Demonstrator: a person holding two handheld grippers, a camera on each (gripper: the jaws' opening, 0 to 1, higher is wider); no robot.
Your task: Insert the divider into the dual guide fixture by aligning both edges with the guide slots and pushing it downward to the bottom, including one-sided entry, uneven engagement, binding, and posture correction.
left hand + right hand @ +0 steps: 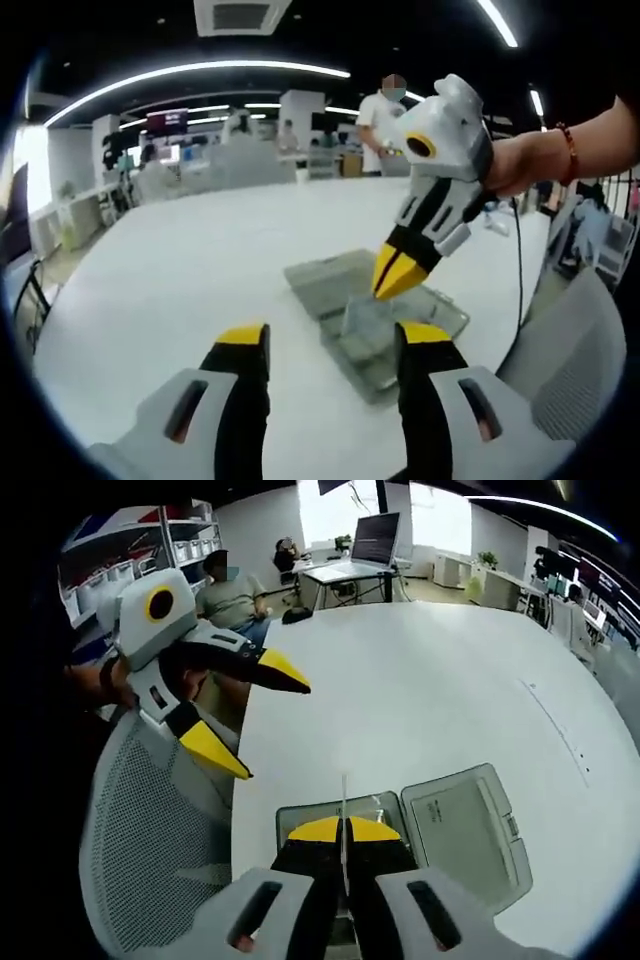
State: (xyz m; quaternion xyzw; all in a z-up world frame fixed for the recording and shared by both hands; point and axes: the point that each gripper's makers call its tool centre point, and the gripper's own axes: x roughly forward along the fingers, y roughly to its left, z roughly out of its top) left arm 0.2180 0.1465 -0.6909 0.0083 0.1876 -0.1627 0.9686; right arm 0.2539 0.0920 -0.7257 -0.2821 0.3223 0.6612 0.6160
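A clear plastic fixture box (345,275) lies open on the white table (200,260). Its flat lid (465,830) is folded out beside the base (300,815). My right gripper (343,832) is shut on a thin clear divider (344,795), seen edge-on and rising upright from between the jaws, just above the base. In the left gripper view the right gripper (397,280) comes down from the upper right with a hand on it, its tips over the box, and the faint divider (362,318) hangs below them. My left gripper (335,340) is open and holds nothing, just short of the box. It also shows in the right gripper view as the left gripper (268,728), off the table's edge.
A grey mesh chair (150,830) stands against the table's near edge, also seen as the chair (575,350). A cable (519,270) trails across the table. A seated person (235,595) and a desk with a laptop (375,540) are beyond the table.
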